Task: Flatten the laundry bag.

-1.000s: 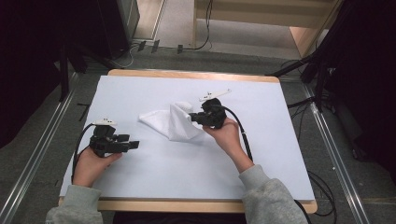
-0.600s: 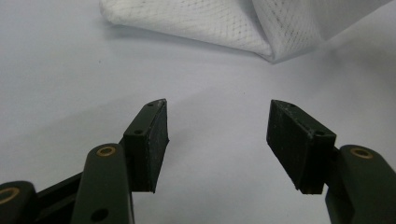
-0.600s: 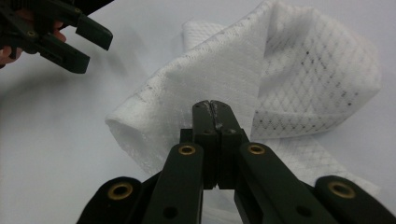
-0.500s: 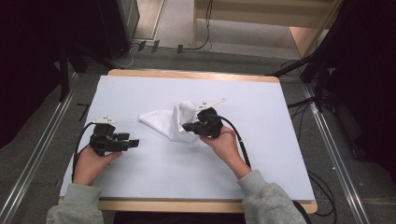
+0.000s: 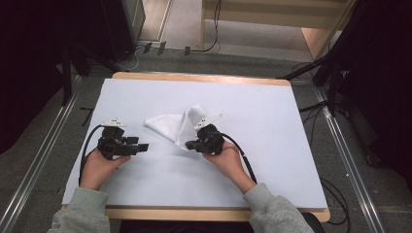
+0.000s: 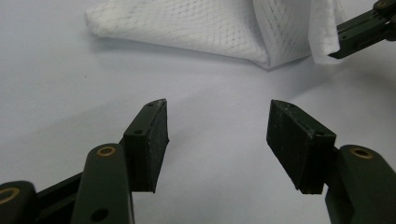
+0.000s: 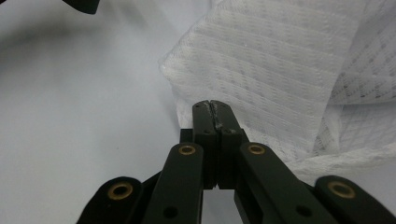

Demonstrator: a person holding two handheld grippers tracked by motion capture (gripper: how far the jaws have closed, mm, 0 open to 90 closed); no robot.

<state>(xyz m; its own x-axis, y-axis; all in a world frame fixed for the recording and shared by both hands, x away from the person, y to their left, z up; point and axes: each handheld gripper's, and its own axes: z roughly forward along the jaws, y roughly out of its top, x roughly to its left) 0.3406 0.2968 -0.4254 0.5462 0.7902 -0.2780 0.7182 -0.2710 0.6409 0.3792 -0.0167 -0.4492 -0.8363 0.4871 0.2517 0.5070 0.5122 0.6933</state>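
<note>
Our right gripper (image 5: 190, 144), clamped on the white cloth (image 5: 167, 124), has dragged a fold toward the table's (image 5: 272, 111) near edge; our left gripper (image 5: 145, 147) waits open.

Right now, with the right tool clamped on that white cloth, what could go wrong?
1. The right tool pinches only a thin edge of the white mesh cloth; it could slip free under a pull.
2. Part of the cloth lies loose on the table, so dragging may bunch or unfold it.
3. The left tool is open and apart from the cloth, with nothing pinning it; the whole piece may slide.
</note>
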